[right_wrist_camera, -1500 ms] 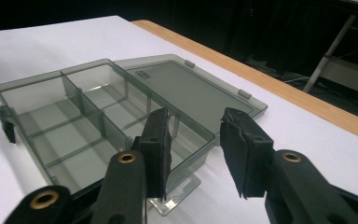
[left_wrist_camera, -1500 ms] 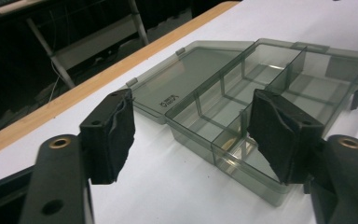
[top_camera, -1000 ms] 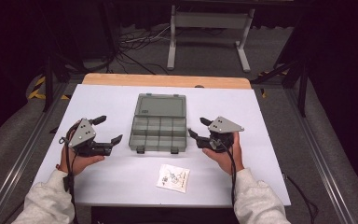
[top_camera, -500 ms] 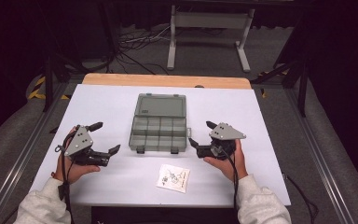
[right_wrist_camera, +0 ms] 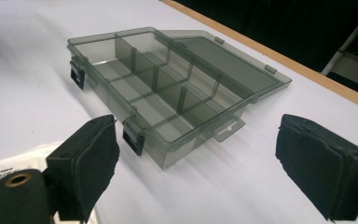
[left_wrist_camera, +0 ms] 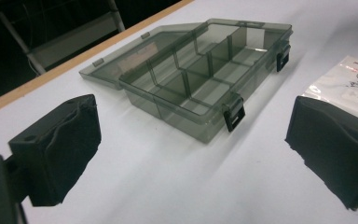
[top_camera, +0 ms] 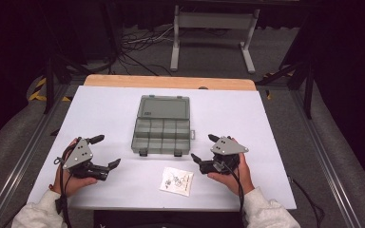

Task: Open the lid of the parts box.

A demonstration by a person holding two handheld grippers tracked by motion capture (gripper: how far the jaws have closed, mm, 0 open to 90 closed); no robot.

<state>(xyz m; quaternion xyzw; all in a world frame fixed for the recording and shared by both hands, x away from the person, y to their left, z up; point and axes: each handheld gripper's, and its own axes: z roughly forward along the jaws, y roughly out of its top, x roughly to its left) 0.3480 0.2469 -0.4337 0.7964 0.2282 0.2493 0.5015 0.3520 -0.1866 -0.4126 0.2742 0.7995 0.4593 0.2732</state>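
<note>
The small printed bag [top_camera: 177, 181] lies flat on the white bench [top_camera: 275, 123], near its front edge, between the two tools and nearer the right tool [top_camera: 204, 149], down and to that tool's left. Its contents are too small to tell. Both the right tool and the left tool [top_camera: 105, 151] stand with jaws apart, holding nothing. Behind the bag sits the open compartment box [top_camera: 161, 130], long side across the bench, its compartments apparently empty; nothing blocks the way.
</note>
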